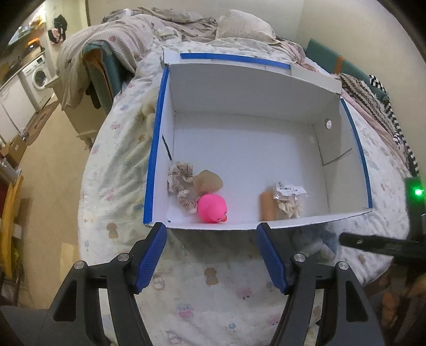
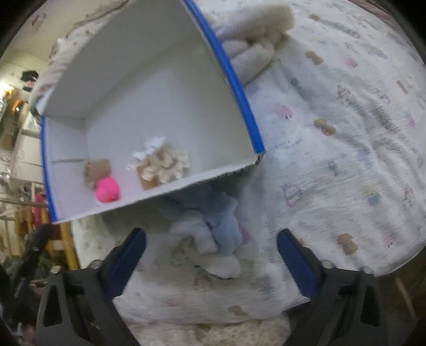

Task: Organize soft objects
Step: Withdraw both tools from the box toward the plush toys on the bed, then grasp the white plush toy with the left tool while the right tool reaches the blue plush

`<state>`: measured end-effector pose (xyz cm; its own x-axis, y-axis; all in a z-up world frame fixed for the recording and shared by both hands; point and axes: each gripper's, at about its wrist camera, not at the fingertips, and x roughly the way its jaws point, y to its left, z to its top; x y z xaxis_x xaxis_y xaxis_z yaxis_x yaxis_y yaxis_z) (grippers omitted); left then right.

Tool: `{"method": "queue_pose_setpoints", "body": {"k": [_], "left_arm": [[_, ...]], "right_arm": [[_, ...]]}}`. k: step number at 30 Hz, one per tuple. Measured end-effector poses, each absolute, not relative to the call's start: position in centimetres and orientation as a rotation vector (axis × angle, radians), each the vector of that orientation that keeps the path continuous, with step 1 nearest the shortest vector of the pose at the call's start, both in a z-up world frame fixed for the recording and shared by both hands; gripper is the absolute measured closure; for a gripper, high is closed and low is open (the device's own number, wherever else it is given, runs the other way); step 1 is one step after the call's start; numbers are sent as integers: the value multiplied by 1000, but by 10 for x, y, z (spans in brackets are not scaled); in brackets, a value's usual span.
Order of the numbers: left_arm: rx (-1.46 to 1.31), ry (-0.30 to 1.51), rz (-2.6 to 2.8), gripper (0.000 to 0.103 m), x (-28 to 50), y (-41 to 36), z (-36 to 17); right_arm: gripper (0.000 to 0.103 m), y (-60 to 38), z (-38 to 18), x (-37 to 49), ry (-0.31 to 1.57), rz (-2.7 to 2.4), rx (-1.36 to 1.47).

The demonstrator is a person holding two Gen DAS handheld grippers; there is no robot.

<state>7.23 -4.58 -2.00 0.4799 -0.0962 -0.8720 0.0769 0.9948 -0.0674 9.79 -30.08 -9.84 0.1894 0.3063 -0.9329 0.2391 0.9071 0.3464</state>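
A white cardboard box (image 1: 250,87) with blue tape on its rim lies open on the bed. Inside are beige scrunchies (image 1: 181,181), a tan pad (image 1: 209,181), a pink duck toy (image 1: 213,208) and a clear bag of pale pieces (image 1: 289,199) beside a brown roll (image 1: 267,207). A light blue and white plush (image 2: 213,229) lies on the sheet just outside the box's near wall (image 2: 159,197). My right gripper (image 2: 211,244) is open with the plush between its fingers. My left gripper (image 1: 211,239) is open and empty in front of the box.
A cream plush (image 2: 255,45) lies on the bedsheet (image 2: 346,133) beside the box's right wall. Crumpled blankets and a pillow (image 1: 239,25) are piled at the bed's far end. A washing machine (image 1: 40,75) and floor are to the left of the bed.
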Motion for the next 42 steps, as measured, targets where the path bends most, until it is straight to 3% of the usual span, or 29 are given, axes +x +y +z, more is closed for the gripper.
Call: {"method": "queue_pose_setpoints", "body": {"k": [2,4,10,12,14,16,25,32,34,37,42], "left_arm": [[-31,1069,-104,36,72,-45,-21],[-37,1072,-101,36,71,-42,-21],[-53,1086,-89,36,75,-38,-25],[-60,1100,-93,36,75,-37,-28],[-48,1114,-101,36,76,-40,-32],[-28,1133,-116,36,76,-43,-37],[-76,1255,-248,36,71,-58,-76],[45,1281,-410,38,62,-109,-98],[81,1265,-434,53,62,-119,-101],[98,1256,-458,88,67,-128,-106],[83,1289,-493,99,76,-132,-115]], "right_arm": [[32,-297,-107,99,1425,45,438],[40,-296,-113,100,1434,24,421],[42,-305,-143,107,1478,0,530],[54,-304,-151,107,1477,53,623],[74,-298,-151,108,1460,100,662],[84,-286,-143,109,1435,150,610],[87,-253,-127,105,1405,327,592],[87,-244,-131,111,1411,343,595],[87,-251,-129,112,1416,336,592],[87,-253,-133,111,1433,337,598],[87,-254,-133,113,1431,338,599]]}}
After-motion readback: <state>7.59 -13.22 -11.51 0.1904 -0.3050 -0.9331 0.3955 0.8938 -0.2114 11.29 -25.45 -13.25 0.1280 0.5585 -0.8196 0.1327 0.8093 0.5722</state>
